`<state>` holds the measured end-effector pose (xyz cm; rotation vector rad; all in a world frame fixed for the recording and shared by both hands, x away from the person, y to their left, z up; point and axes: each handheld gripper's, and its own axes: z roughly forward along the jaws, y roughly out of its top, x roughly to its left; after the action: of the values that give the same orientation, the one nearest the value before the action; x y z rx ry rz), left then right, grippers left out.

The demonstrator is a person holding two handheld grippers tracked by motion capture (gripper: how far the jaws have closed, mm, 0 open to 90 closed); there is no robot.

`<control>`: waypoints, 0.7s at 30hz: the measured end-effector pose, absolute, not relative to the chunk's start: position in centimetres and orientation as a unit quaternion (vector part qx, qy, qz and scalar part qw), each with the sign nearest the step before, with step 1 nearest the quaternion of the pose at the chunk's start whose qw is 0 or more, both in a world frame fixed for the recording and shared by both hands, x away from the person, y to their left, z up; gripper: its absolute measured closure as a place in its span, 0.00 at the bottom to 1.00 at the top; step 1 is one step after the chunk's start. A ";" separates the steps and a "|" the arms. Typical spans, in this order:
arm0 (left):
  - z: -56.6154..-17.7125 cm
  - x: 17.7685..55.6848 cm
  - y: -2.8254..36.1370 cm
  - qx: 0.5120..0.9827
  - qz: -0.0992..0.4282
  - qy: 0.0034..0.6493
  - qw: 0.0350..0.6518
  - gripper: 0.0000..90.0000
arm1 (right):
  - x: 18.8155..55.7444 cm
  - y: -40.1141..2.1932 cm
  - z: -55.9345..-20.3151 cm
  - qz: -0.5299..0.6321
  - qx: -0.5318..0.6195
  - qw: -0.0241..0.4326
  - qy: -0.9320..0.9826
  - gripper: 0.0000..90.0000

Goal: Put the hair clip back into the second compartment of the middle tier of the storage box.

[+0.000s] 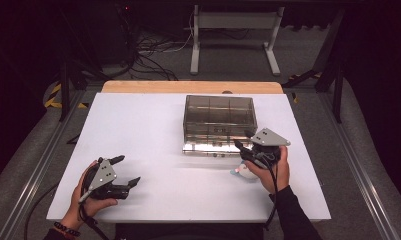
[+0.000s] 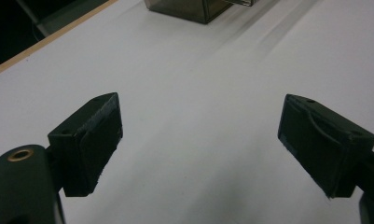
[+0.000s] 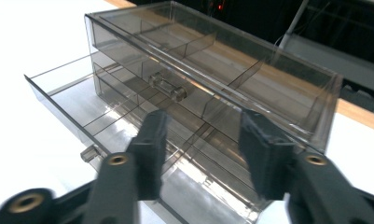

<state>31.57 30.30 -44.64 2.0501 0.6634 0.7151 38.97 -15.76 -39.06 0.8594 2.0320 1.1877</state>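
The drawer box [image 1: 219, 119] stands on the table [image 1: 153, 125] right of centre, toward the far edge, with its lower drawer [image 3: 105, 116] pulled out toward the person's side and its upper drawer [image 3: 212, 70] pushed in above it. The right gripper [image 1: 245, 141] sits just before the box's near right corner, over the pulled-out drawer, and a small object [image 1: 241, 172] lies on the table directly beneath that hand. The left gripper [image 1: 125, 171] rests at the near left of the table, well apart from the box.

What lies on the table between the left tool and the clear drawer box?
Nothing: in the high view, bare white tabletop runs from the left tool to the drawer box. The left gripper view shows the same.
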 end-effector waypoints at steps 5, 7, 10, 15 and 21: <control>-44.6 31.5 30.4 0.818 0.288 0.266 0.422 0.17 | 37.6 -16.9 -38.8 0.457 0.315 0.335 0.761 0.43; -44.5 31.5 30.4 0.816 0.288 0.266 0.424 0.17 | 36.9 -17.3 -38.8 0.456 0.311 0.346 0.758 0.39; -44.5 31.5 30.4 0.817 0.289 0.265 0.423 0.17 | 36.3 -18.2 -39.1 0.465 0.311 0.350 0.751 0.35; -44.5 31.5 30.4 0.817 0.290 0.264 0.422 0.16 | 35.7 -19.6 -39.5 0.479 0.316 0.347 0.742 0.29; -44.5 31.5 30.3 0.819 0.288 0.263 0.421 0.16 | 35.4 -20.9 -40.2 0.481 0.326 0.341 0.739 0.22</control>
<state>31.50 30.33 -44.54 2.0510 0.6595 0.7210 35.37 -20.88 -40.19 0.8490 1.9217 1.2514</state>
